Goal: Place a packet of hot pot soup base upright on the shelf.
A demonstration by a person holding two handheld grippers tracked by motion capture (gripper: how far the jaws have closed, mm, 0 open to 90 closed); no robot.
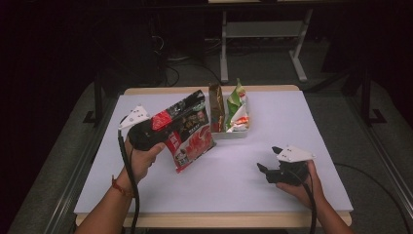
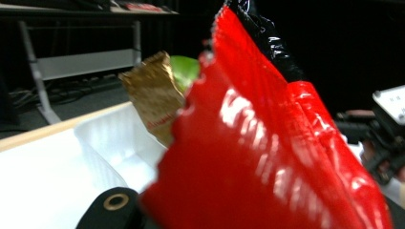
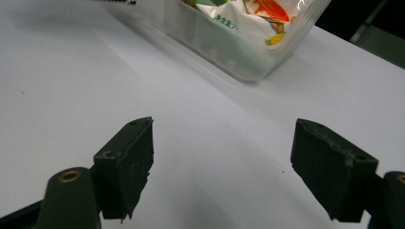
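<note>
Left gripper (image 1: 155,137) clamps the red snack bag (image 1: 187,130) beside the tray (image 1: 238,133); right gripper (image 1: 269,159) gapes over bare table (image 1: 234,180).

No wording can be made out with certainty. The glossy red-and-black foil snack bag (image 1: 187,130) carries large white characters on its red lower half and pale print on its black upper half, too small to read. The crinkled gold foil packet (image 2: 154,97) bears a short red line, blurred. The white-and-green printed pouch (image 3: 243,12) shows small green characters, also illegible.
</note>
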